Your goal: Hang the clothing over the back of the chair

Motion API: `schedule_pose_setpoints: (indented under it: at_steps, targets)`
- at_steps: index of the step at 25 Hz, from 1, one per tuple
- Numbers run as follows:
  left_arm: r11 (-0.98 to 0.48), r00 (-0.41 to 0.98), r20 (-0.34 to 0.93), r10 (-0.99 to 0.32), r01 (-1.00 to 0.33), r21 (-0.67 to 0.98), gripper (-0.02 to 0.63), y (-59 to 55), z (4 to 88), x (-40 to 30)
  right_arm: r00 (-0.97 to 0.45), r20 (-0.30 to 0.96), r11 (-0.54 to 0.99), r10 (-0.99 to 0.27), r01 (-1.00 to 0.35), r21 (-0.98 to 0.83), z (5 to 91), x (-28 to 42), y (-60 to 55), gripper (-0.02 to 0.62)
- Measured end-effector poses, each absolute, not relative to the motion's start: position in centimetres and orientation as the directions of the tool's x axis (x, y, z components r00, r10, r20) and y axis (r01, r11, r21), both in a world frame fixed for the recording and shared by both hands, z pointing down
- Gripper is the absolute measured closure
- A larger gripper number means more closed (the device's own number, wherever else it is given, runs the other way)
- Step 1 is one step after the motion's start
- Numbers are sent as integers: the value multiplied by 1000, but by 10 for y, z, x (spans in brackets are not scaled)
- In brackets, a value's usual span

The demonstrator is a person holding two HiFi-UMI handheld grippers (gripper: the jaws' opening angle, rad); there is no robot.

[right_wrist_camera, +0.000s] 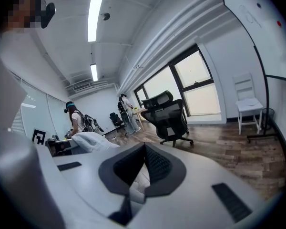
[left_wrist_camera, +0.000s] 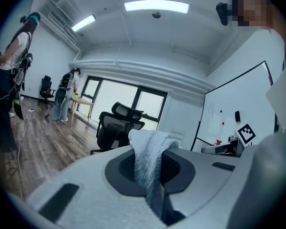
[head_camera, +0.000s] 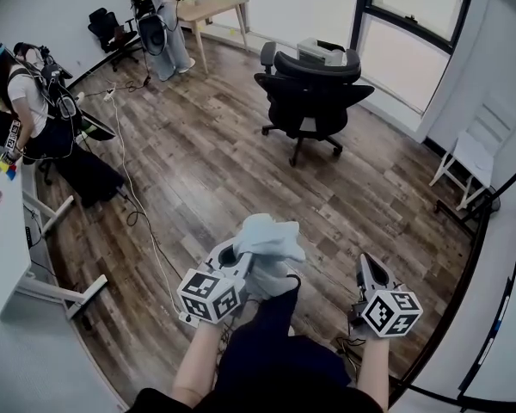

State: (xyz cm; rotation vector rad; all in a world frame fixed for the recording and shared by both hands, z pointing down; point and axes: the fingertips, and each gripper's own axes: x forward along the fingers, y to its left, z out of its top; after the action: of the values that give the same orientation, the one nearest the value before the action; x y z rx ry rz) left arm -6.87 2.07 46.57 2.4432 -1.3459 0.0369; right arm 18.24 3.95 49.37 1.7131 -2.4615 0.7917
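Office room seen from a head camera looking steeply down at a person's two forearms, each holding a gripper. The left gripper [head_camera: 239,263] has its jaws closed on the clothing [head_camera: 268,241], a pale blue-white knit garment bunched into a soft heap above the jaws. In the left gripper view a fold of the fabric runs down between the jaws and spills out over the top. The right gripper [head_camera: 371,272] is held just to the right of the bundle, apart from it, with its jaws closed to a point and nothing between them. The chair [head_camera: 314,89], a black office chair on castors with a mesh back and headrest, stands well apart across the wooden floor [head_camera: 206,162], with its seat turned towards the person. Other people stand at the far left and near a wooden desk [head_camera: 208,9] at the back, and a white chair [head_camera: 471,155] sits by the right wall. The garment looks light, limp and easily crumpled, so it should drape readily but will hang as a lump if carried by one pinch. A likely better hold is one edge, such as the shoulders or hem, taken at two separated points, one in each gripper, so it spreads flat before going over the chair's back. The knit seems unlikely to slip or suffer under a firm grip.
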Motion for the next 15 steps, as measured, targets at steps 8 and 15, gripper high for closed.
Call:
schedule_pose_setpoints:
  at_steps: [8,15]
  targets:
    - [-474,536,215,-817,-835,280,589,0,475,-73,-390,332,255,-859,-888,-383,504,181,15,595]
    - [-473,536,213,-817,-834,284,589,-48,472,-66,-380,337,248,-861,-893,-375,497,190,-26,595]
